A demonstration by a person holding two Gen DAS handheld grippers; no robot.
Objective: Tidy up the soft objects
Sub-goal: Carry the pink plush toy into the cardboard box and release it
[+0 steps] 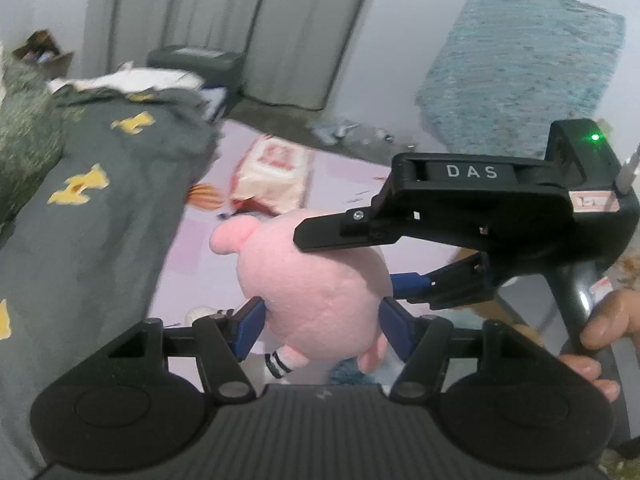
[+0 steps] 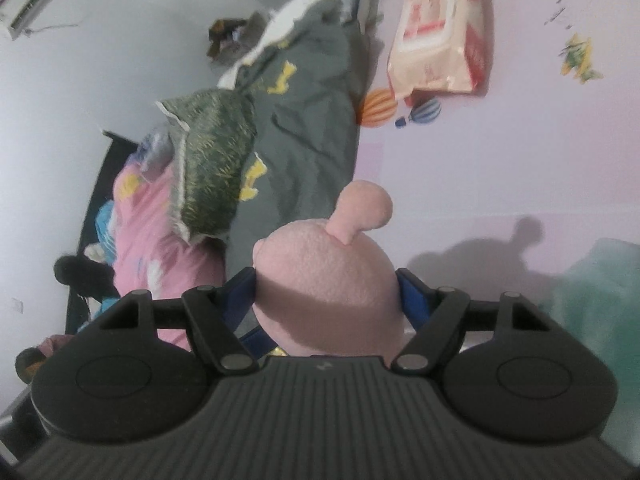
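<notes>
Two grippers clamp one plush [image 1: 316, 280].
Left gripper [image 1: 320, 322] and right gripper [image 2: 326, 296] grip it above the sheet [image 2: 500, 168].

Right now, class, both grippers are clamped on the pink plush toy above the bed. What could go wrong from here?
1. The left gripper and right gripper both squeeze the pink plush toy; pulling apart might strain its seams.
2. The toy is round and soft, so it could slip out.
3. If dropped, it may land on the wipes pack below.

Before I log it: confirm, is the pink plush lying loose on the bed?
No, the pink plush is clamped between the left gripper fingers, off the sheet.
</notes>
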